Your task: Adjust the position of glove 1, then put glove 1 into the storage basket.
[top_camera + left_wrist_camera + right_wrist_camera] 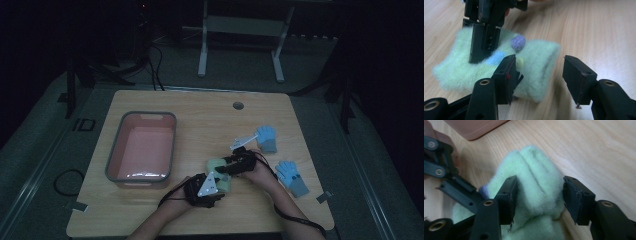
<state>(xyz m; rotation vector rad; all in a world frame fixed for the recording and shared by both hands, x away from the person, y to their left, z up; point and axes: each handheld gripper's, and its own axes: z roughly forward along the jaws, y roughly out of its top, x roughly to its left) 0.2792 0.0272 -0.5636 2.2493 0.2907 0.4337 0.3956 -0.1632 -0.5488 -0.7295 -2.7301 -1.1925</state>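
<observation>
1. Tub point(170, 150) of pink plastic with a grey rim sits on the left half of the wooden table point(200, 110), near the left edge, with bare wood between it and the grippers.
2. Left gripper point(206, 186) lies near the front edge of the table, just right of the tub's near corner, with a pale three-cornered plate on top. In the left gripper view point(539, 72) its jaws stand apart: the left jaw rests against the near side of the green glove, the right jaw hangs over bare wood beside the glove's cuff end, so it grips nothing.
3. Green glove point(220, 172) lies flat on the table between the two grippers, near the middle of the front half. In the left gripper view point(499, 62) it is pale, fuzzy green with a purple bobble, a blue patch and a small yellow dot.
4. Right gripper point(235, 165) reaches in from the right, touching the far side of the green glove. In the right gripper view point(539, 195) its jaws straddle a bunched fold of the glove point(536, 182), close on both sides but not pressed shut.
5. Two blue gloves with grey cuffs lie on the right side: one point(266, 137) farther off, one point(292, 177) nearer, well apart from the green glove.
</observation>
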